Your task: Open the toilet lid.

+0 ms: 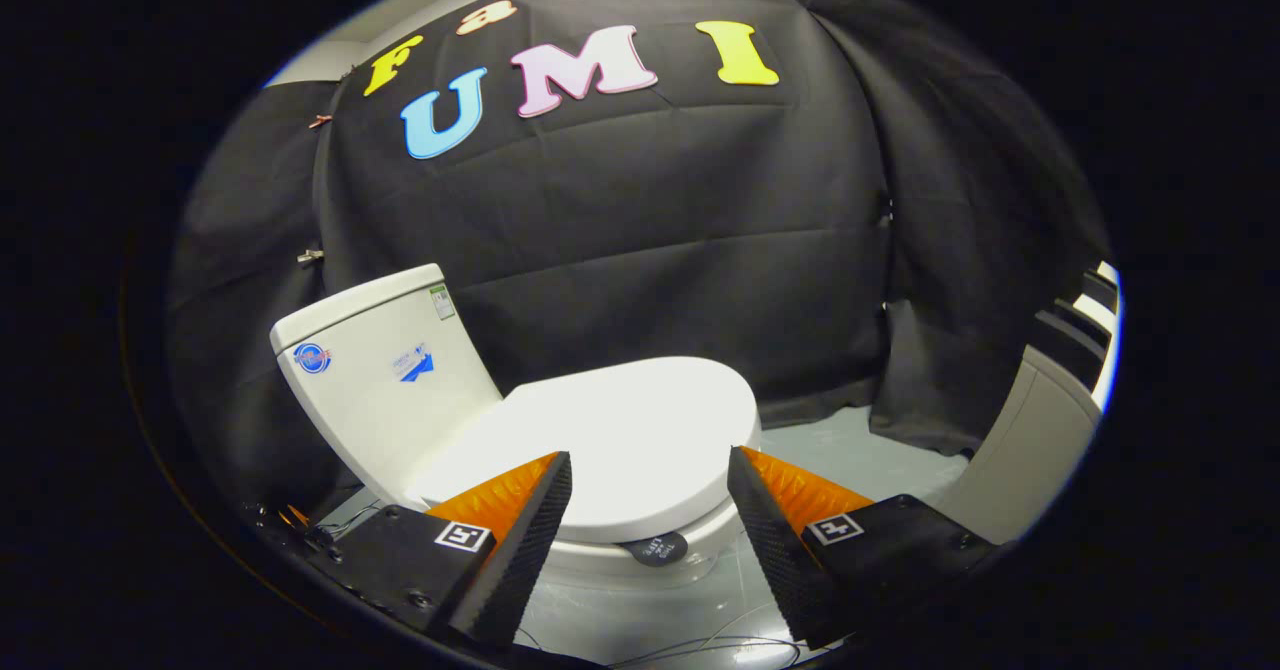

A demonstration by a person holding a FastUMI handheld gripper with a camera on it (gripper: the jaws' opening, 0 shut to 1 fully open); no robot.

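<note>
Toilet lid (610, 430) lies flat and closed on the bowl (640, 560), hinged at the far left against the tank (385, 370). Gripper (650, 495) hovers near it with fingers spread wide apart, gripping nothing; the lid's near edge shows between them. Judgement: the lid is rigid, glossy plastic, moderately light but slippery, pivoting stiffly on its hinge. Best hold is the overhanging near rim, opposite the tank, one finger under the lip. A small dark tab (655, 550) sits below that rim.
</note>
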